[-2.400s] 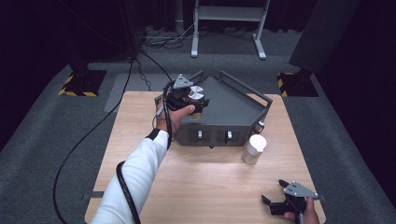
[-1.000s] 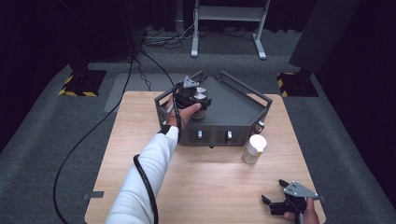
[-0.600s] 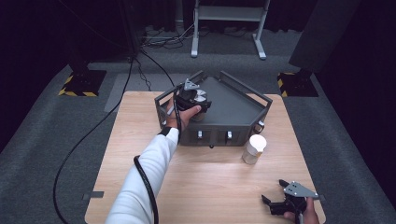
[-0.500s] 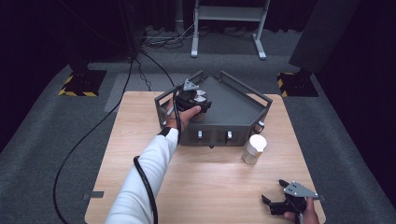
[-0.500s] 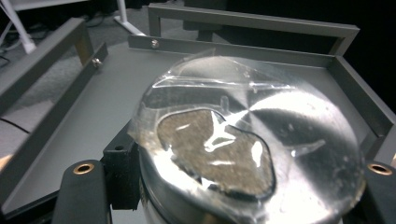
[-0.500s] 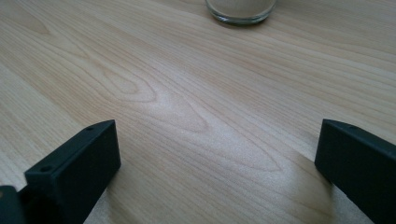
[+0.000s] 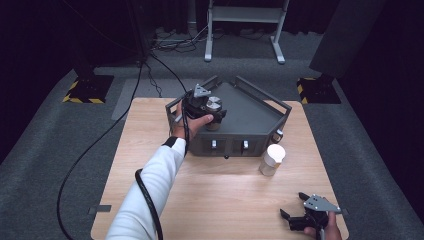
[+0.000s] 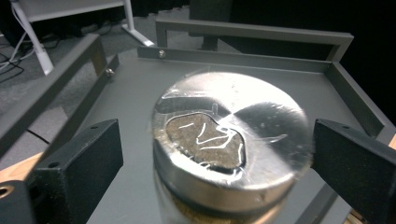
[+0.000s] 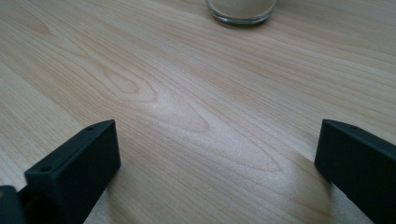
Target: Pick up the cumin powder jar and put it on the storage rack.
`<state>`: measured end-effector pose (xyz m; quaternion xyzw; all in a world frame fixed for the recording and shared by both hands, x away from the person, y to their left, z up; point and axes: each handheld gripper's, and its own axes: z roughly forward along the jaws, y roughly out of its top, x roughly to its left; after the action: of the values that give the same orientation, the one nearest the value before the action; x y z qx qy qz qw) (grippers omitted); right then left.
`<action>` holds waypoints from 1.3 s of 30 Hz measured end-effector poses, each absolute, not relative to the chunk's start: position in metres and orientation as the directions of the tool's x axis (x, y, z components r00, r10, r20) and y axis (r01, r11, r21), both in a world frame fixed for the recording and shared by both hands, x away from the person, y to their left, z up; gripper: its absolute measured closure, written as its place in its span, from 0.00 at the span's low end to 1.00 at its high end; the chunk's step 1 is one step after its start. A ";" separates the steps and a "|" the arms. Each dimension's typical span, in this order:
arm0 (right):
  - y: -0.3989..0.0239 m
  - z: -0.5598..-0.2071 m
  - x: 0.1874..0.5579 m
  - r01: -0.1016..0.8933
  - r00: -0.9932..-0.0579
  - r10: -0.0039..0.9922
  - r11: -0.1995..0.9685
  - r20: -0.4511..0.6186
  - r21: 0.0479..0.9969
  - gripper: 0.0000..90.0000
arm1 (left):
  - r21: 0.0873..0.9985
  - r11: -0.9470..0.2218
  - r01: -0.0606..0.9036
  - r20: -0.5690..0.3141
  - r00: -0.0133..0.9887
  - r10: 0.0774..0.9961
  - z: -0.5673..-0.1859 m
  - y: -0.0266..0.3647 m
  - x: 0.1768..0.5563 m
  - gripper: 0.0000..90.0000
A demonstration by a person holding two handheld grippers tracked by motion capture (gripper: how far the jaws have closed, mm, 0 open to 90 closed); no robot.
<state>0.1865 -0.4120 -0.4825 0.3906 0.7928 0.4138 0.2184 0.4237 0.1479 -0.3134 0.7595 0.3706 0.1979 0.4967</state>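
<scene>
Left gripper (image 7: pixel 212 111) stands over the grey tray (image 7: pixel 250 107), its jaws having just been opening and now spread wide. Between them, clear of both pads in the left gripper view, stands a jar (image 8: pixel 229 144) with a shiny metal lid and brown contents, upright on the tray floor near the tray's left rail. No pad touches it: judged released and set down.

Ahead of the tray's front wall, to the right of that gripper, a second jar (image 7: pixel 273 159) with a white lid stands on the table (image 7: pixel 215 200), untouched. The right gripper view catches its glass base (image 9: pixel 242 10) well ahead of the jaws.

Right gripper (image 7: pixel 305 215) rests low at the near right corner of the table, jaws spread, nothing between them but bare wood.

Assessment: the work appears to be loading jars into the tray. One jar is in; the white-lidded one remains outside. Left gripper has yet to draw clear of the placed jar without knocking it
</scene>
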 end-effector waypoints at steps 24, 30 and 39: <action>-0.412 -0.482 0.187 0.439 -0.600 0.800 0.352 -0.021 0.826 0.00 | 0.930 -0.227 0.288 -0.026 0.671 0.741 -0.322 0.176 0.363 0.02; -0.413 -0.482 0.187 0.440 -0.601 0.799 0.352 -0.021 0.826 0.00 | 0.936 -0.209 0.282 -0.045 0.688 0.725 -0.331 0.187 0.348 0.02; -0.413 -0.482 0.187 0.440 -0.601 0.799 0.352 -0.021 0.826 0.00 | 0.936 -0.231 0.267 -0.020 0.692 0.722 -0.340 0.195 0.321 0.02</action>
<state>0.1871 -0.4125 -0.4825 0.3905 0.7930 0.4142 0.2170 0.3212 0.1950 -0.3395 0.7541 0.3279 0.2158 0.5265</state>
